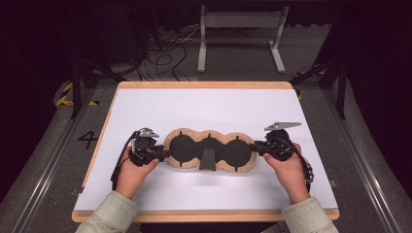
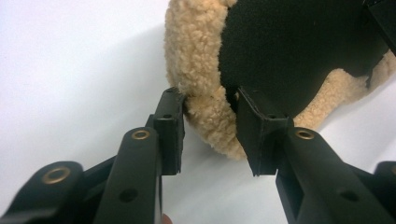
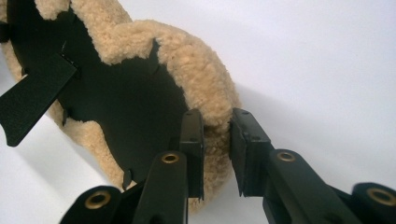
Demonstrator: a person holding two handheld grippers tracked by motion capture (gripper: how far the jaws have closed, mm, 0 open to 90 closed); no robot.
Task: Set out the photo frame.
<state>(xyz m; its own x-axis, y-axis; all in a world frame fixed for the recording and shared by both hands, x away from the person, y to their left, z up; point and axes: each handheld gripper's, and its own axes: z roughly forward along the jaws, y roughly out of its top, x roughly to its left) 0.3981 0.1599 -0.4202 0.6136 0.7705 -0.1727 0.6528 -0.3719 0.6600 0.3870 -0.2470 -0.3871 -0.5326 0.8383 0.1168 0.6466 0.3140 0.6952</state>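
A tan fleece pad [image 1: 209,150] with three round lobes and a black lining lies across the white table, with a black strap tab [image 1: 208,160] at its middle. My left gripper [image 1: 165,154] holds the pad's left end. In the left gripper view the two jaws [image 2: 210,107] pinch the fleece rim [image 2: 196,56], one pad on the fleece and the other on the black lining. My right gripper [image 1: 253,147] holds the right end. There the jaws [image 3: 215,126] squeeze the fluffy edge [image 3: 196,70], and this end looks slightly raised. The strap tab [image 3: 32,100] hangs loose.
The white tabletop has a wooden border [image 1: 204,85] and wide bare space behind the pad. A grey metal stand [image 1: 240,22] and loose cables [image 1: 165,53] sit on the floor beyond the table. Dark rails run along both sides.
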